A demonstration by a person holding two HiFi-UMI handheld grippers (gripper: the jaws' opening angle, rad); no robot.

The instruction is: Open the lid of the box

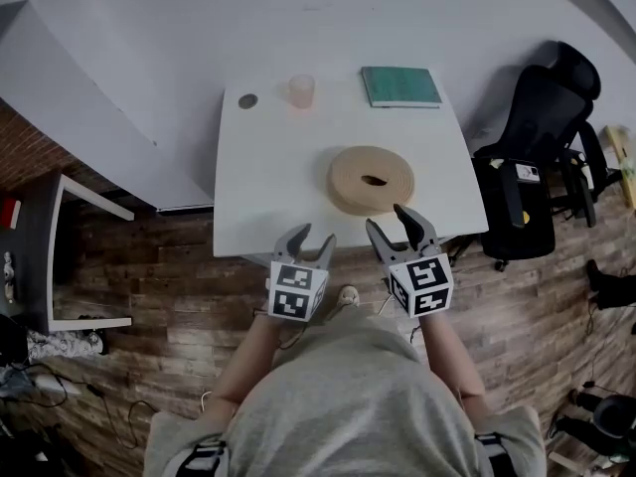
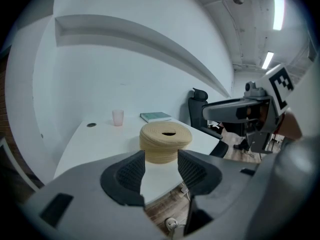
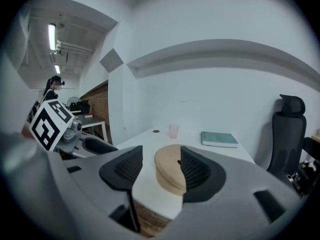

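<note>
box (image 1: 360, 205): round, woven, near edge of table (image 1: 258, 197), right of centre | left gripper (image 1: 315, 235): jaws apart, empty | right gripper (image 1: 388, 219): jaws apart, empty, just short of box | lid (image 1: 350, 167): likely light, soft, grippy; take rim or centre hole

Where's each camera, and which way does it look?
Head view: on the person's head, facing steeply down at the white table and round tan woven box; the torso, left hand-held gripper and right hand-held gripper show.
Left gripper view: on the left hand-held gripper, facing the box past its open jaws; right one shows at right.
Right gripper view: on the right hand-held gripper, facing the box past its open jaws; left one shows at left.
Shared: all see the box and pink translucent cup.
</note>
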